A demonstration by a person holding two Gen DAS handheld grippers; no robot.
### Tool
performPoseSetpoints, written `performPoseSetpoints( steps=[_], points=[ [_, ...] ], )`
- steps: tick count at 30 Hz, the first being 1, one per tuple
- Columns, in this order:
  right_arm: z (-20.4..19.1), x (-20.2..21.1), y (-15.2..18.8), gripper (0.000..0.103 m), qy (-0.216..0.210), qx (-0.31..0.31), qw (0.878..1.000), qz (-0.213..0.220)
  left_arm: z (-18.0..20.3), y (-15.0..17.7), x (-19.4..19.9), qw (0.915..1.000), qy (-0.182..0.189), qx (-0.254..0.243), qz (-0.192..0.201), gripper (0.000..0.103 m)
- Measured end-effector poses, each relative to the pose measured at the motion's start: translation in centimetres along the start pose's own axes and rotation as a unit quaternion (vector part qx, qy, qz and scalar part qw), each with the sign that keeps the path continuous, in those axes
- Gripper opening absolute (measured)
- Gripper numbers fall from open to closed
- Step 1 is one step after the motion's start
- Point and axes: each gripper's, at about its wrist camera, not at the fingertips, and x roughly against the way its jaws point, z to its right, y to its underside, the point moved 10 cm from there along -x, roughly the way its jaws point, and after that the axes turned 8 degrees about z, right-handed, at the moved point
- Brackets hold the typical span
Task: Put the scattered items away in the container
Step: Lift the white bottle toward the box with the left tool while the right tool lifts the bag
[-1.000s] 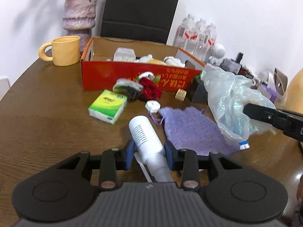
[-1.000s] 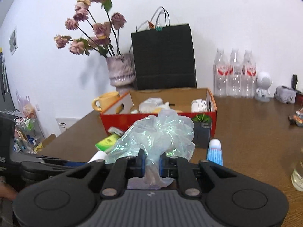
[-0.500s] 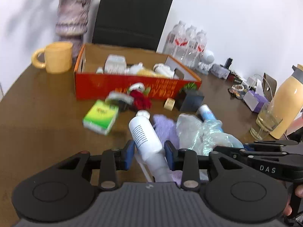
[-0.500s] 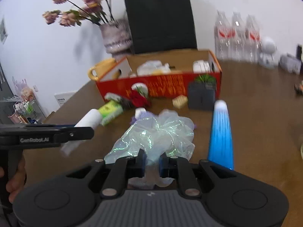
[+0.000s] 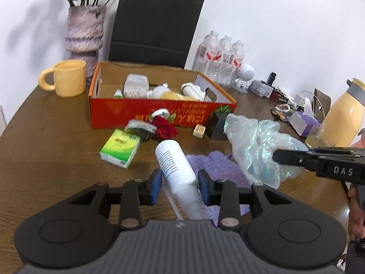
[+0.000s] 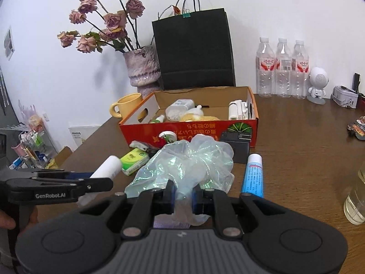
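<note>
My left gripper [image 5: 180,183] is shut on a white bottle [image 5: 175,166], held above the table; the same bottle [image 6: 107,169] shows at the left of the right wrist view. My right gripper [image 6: 183,194] is shut on a crumpled clear plastic bag [image 6: 189,159], also seen as the bag [image 5: 255,146] at the right of the left wrist view. The open red cardboard box [image 5: 127,111] stands ahead with several small items inside. On the table lie a green tissue pack [image 5: 119,147], a purple cloth [image 5: 216,166], a red flower [image 5: 164,127] and a blue tube [image 6: 253,175].
A yellow mug [image 5: 68,81], a vase of flowers [image 5: 84,32] and a black paper bag [image 5: 155,25] stand behind the box. Water bottles [image 6: 282,68] and a white robot figure [image 6: 318,84] sit at the back right. A yellow jug [image 5: 342,116] and a small black box [image 6: 237,146] are nearby.
The right gripper dipped to the table half a second ago and has come back up with the plastic bag. The left gripper still holds the white bottle, little moved.
</note>
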Motion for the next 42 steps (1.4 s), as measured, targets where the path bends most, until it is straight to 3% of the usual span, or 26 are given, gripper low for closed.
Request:
performPoseSetpoints(
  steps=[3, 9, 11, 12, 13, 14, 15, 17, 22, 25, 27, 30, 31, 32, 33, 34, 35, 42],
  points=[
    [0.5, -0.1, 0.2, 0.012, 0.0, -0.01, 1.0, -0.002, -0.2, 0.7, -0.3, 0.9999, -0.003, 0.008, -0.008, 0.035],
    [0.2, 0.9, -1.3, 0.012, -0.098, -0.091, 0.991, 0.017, 0.1, 0.1, 0.2, 1.0, 0.003, 0.005, 0.006, 0.035],
    [0.0, 1.1, -1.4, 0.02, -0.105, -0.093, 0.99, 0.022, 0.5, 0.3, 0.1, 1.0, 0.006, -0.002, 0.004, 0.036],
    [0.2, 1.0, -1.4, 0.026, -0.076, -0.071, 0.994, 0.032, 0.6, 0.7, -0.1, 1.0, 0.008, -0.006, 0.0, 0.036],
    [0.4, 1.0, -1.3, 0.045, -0.046, -0.048, 0.997, 0.041, 0.6, 1.1, -0.3, 0.9999, 0.006, -0.01, -0.007, 0.036],
    [0.7, 0.5, -0.8, 0.072, -0.009, -0.012, 0.999, 0.037, 0.6, 1.7, -0.7, 0.9998, 0.002, -0.013, -0.015, 0.036],
    [0.9, 0.1, -0.4, 0.08, 0.027, 0.023, 0.999, 0.033, 0.4, 2.2, -0.9, 0.9997, -0.004, -0.015, -0.021, 0.036],
    [1.0, -0.4, 0.9, 0.08, 0.057, 0.06, 0.996, 0.019, 0.4, 3.4, -1.1, 0.9991, -0.012, -0.021, -0.033, 0.034],
    [0.3, -1.4, 4.5, 0.08, 0.033, 0.074, 0.996, -0.038, 0.3, 5.5, -1.0, 0.9983, 0.001, -0.013, -0.056, 0.029],
    [-0.2, -3.0, 5.5, 0.08, 0.048, 0.111, 0.991, -0.051, 0.3, 6.0, -1.4, 0.9979, -0.008, -0.021, -0.06, 0.029],
    [0.0, -4.5, 6.0, 0.079, 0.055, 0.122, 0.989, -0.061, 0.3, 6.2, -1.5, 0.9979, -0.012, -0.026, -0.057, 0.029],
    [0.8, -6.4, 6.2, 0.071, 0.049, 0.096, 0.992, -0.07, 0.1, 6.5, -1.7, 0.9977, -0.02, -0.027, -0.059, 0.052],
    [1.0, -6.8, 6.1, 0.062, 0.042, 0.08, 0.993, -0.071, 0.0, 6.5, -1.8, 0.9977, -0.021, -0.026, -0.059, 0.054],
    [1.2, -7.0, 5.9, 0.044, 0.035, 0.065, 0.995, -0.069, -0.1, 6.6, -1.8, 0.9977, -0.022, -0.025, -0.059, 0.053],
    [1.4, -7.2, 5.5, 0.032, 0.025, 0.048, 0.996, -0.066, -0.2, 6.6, -1.9, 0.9977, -0.023, -0.024, -0.059, 0.053],
    [1.5, -7.4, 4.9, 0.01, 0.019, 0.033, 0.997, -0.064, -0.2, 6.6, -2.0, 0.9977, -0.022, -0.022, -0.06, 0.047],
    [1.7, -7.5, 4.4, 0.005, 0.014, 0.019, 0.998, -0.06, -0.2, 6.5, -2.1, 0.9978, -0.02, -0.02, -0.06, 0.034],
    [0.6, -3.4, -1.9, 0.003, 0.011, 0.034, 0.998, 0.042, -0.2, 5.1, -1.2, 0.9994, -0.02, -0.003, -0.03, 0.028]
  ],
)
